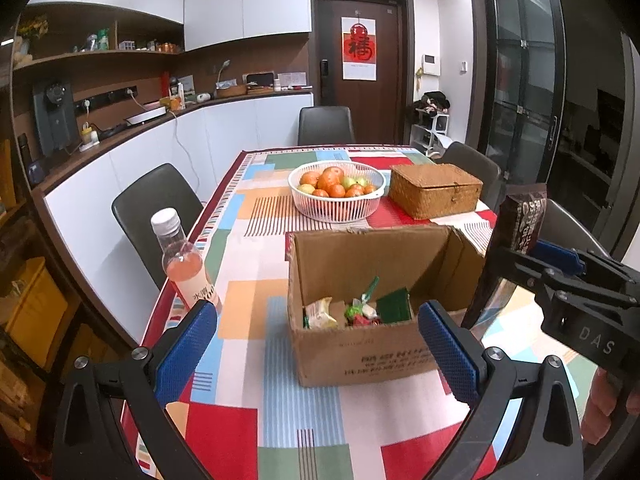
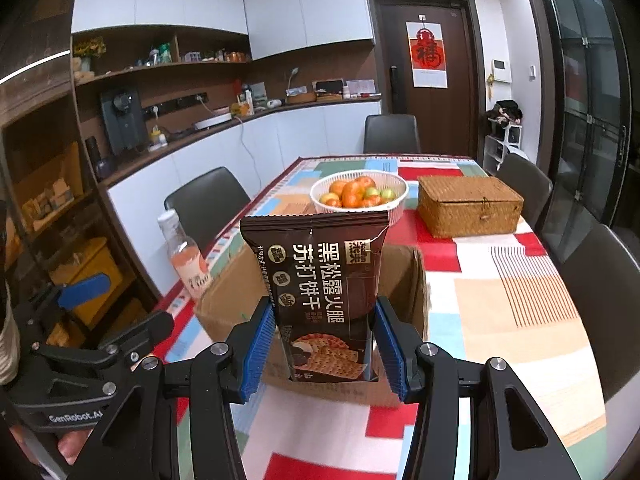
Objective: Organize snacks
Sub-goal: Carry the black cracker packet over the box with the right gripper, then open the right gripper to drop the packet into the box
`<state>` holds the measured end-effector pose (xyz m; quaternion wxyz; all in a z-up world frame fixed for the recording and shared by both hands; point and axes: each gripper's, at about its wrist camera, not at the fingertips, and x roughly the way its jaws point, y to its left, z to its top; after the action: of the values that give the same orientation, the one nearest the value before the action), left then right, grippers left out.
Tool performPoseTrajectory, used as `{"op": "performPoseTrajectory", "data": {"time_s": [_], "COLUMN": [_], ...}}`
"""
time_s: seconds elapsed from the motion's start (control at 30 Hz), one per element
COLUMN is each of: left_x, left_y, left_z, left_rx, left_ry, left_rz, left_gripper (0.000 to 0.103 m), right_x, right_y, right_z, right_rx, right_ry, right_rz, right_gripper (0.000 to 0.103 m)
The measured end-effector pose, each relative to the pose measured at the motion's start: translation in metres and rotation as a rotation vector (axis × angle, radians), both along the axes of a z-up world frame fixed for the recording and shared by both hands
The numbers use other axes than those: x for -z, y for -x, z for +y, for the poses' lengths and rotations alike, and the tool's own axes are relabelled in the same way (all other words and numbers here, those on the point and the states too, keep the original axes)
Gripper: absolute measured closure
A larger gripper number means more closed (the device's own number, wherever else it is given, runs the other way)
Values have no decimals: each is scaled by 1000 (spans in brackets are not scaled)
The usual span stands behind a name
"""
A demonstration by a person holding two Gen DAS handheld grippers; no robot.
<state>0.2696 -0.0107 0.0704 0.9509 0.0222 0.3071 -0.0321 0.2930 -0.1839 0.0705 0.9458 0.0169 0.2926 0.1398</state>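
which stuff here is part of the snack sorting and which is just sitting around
Part of the job:
- brown cracker packet, clamped in the right gripper
- open cardboard box holding small snack packs
- left gripper, empty

Just lying about:
- pink drink bottle
- fruit basket
- wicker box

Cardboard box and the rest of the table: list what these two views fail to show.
- Cardboard box: left wrist view, the near wall hides the floor and lower snacks; right wrist view, the brown cracker packet in the right tongs blocks the interior.
- Woven basket: lid closed, contents hidden in both views.
- Pink drink bottle: base covered by a pad of the open left tongs.
- Box print: too blurred to read.
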Motion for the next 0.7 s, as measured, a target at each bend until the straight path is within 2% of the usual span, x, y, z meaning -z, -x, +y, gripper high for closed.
{"op": "performPoseTrajectory", "data": {"time_s": [0.3, 0.7], "left_x": [3, 15], "left_y": [-20, -44], "left_z": [14, 25], "left_rx": [-58, -95], "left_ry": [9, -25], "left_rz": [18, 55], "left_gripper": [0, 0], "right_x": [-6, 26], "right_y": [-37, -73], "right_z": [15, 30], "right_rx": [6, 7], "right_ry": [50, 94], "right_rz": [-3, 111], "right_gripper": [53, 52]}}
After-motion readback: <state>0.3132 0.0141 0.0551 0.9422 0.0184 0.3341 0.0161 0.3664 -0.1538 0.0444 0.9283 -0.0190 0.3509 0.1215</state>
